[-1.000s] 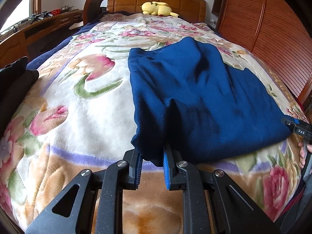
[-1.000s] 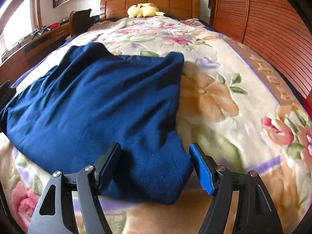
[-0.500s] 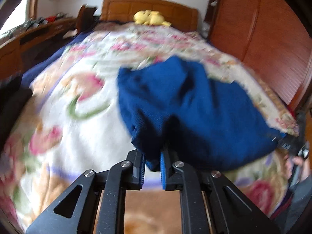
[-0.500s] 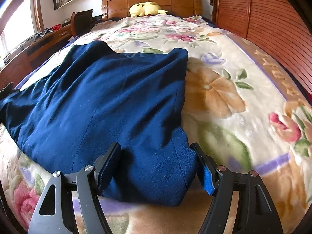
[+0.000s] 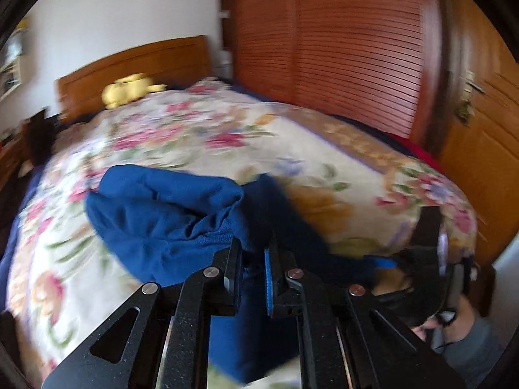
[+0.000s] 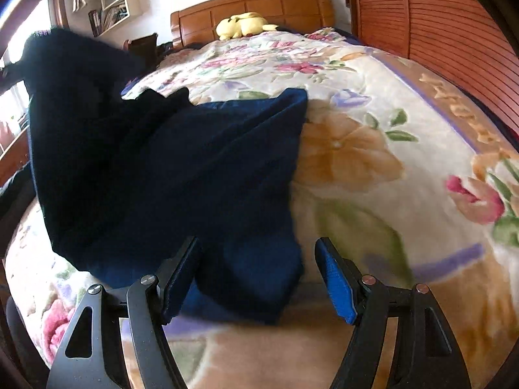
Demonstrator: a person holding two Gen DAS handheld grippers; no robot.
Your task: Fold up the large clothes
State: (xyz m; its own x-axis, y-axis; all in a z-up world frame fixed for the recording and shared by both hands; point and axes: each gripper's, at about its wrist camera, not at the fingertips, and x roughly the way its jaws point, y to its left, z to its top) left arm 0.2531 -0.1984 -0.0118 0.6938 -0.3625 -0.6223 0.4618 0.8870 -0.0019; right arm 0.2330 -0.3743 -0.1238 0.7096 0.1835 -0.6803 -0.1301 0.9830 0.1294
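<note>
- The left claw (image 5: 253, 259) is clamped on a bunched edge of the blue garment (image 5: 162, 223), the jaws having just been closing onto the cloth that is caught between them.
- From that grip the cloth is drawn up off the bed (image 5: 201, 142) in folds and hangs below the claw; this view is blurred.
- The right claw (image 6: 256, 275) is held wide apart, its jaws either side of the garment's near corner (image 6: 259, 278), which lies flat on the bed; the pads are not pressed on it.
- In the right wrist view the garment's left side is seen raised in a dark peak, the rest spread on the floral blanket (image 6: 373, 149).
- A yellow plush toy (image 6: 243, 24) is seen by the wooden headboard (image 6: 259, 3).
- A louvred wooden wardrobe (image 5: 340, 39) stands beside the bed.
</note>
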